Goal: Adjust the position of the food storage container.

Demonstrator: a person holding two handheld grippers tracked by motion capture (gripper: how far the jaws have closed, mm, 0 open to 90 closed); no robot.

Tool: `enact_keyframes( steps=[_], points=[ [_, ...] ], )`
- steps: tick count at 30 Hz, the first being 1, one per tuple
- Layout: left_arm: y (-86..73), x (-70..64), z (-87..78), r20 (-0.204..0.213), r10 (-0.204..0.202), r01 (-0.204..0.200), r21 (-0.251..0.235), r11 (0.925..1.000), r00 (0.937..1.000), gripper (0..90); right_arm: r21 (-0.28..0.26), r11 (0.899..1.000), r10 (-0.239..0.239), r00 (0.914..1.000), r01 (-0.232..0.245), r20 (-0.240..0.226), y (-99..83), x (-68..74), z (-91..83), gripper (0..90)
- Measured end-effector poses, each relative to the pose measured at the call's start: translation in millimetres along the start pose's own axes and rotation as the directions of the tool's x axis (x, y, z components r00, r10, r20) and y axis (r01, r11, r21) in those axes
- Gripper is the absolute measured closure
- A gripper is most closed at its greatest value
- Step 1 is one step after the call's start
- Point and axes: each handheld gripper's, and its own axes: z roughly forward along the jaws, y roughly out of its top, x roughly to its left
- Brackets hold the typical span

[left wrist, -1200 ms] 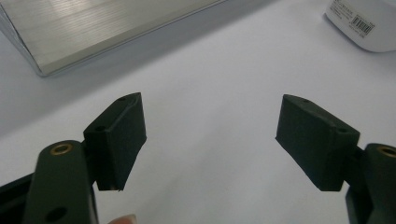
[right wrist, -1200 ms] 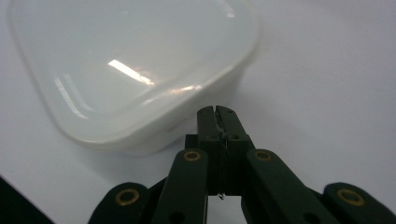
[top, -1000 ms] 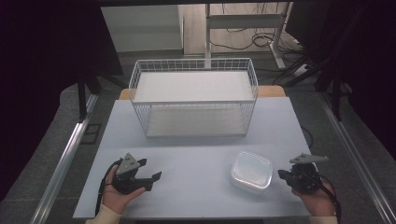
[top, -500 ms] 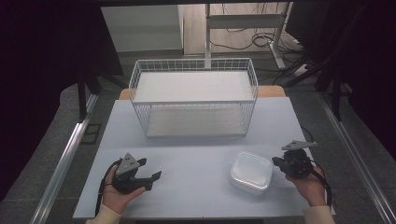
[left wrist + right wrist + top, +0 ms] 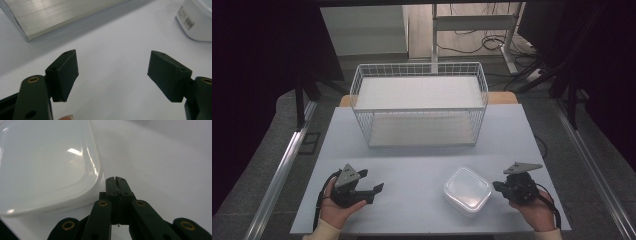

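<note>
One white lidded container (image 5: pixel 467 191) sat on the pale surface (image 5: pixel 422 165), near its front edge, in front of the wire basket (image 5: pixel 419 102). Right tool (image 5: pixel 498 186): jaws pressed together, empty, just beside the container's right side, nearer hand. Left tool (image 5: pixel 372 182): jaws spread wide, empty, well apart to the container's left.

We saw a glossy, smooth translucent plastic container (image 5: pixel 47 162); matt black fingers (image 5: pixel 62 72); a white wire basket (image 5: pixel 419 102); a smooth matt bench (image 5: pixel 412 170).
</note>
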Motion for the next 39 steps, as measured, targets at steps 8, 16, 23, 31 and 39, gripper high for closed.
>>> enact_keyframes(
  steps=[8, 16, 23, 31, 39],
  points=[
    [-0.3, 0.7, -0.3, 0.000, 0.000, 0.000, 0.001, 1.0000, 1.0000, 24.1, 0.014, 0.999, -0.043, 0.9965, 0.044, -0.072, 3.9, 30.5, 8.3, 89.1],
    [-0.4, 0.7, 0.2, 0.000, 0.000, 0.000, 0.004, 1.0000, 1.0000, 24.1, 0.031, 0.998, -0.058, 0.9885, 0.063, -0.140, 8.8, 48.9, 18.4, 88.4],
    [-0.4, 0.7, 0.7, 0.001, -0.002, 0.002, 0.006, 1.0000, 1.0000, 24.1, 0.050, 0.996, -0.066, 0.9815, 0.076, -0.180, 12.3, 64.6, 28.4, 88.3],
    [-0.3, 0.3, 1.4, 0.000, -0.003, 0.003, 0.009, 1.0000, 1.0000, 24.1, 0.044, 0.997, -0.058, 0.9771, 0.068, -0.205, 24.2, 79.0, 43.5, 88.9],
    [-0.5, 0.9, 1.8, -0.002, -0.002, 0.002, 0.011, 0.9999, 1.0000, 24.1, 0.042, 0.996, -0.061, 0.9713, 0.073, -0.230, 32.8, 91.9, 55.7, 89.0]
  ],
)
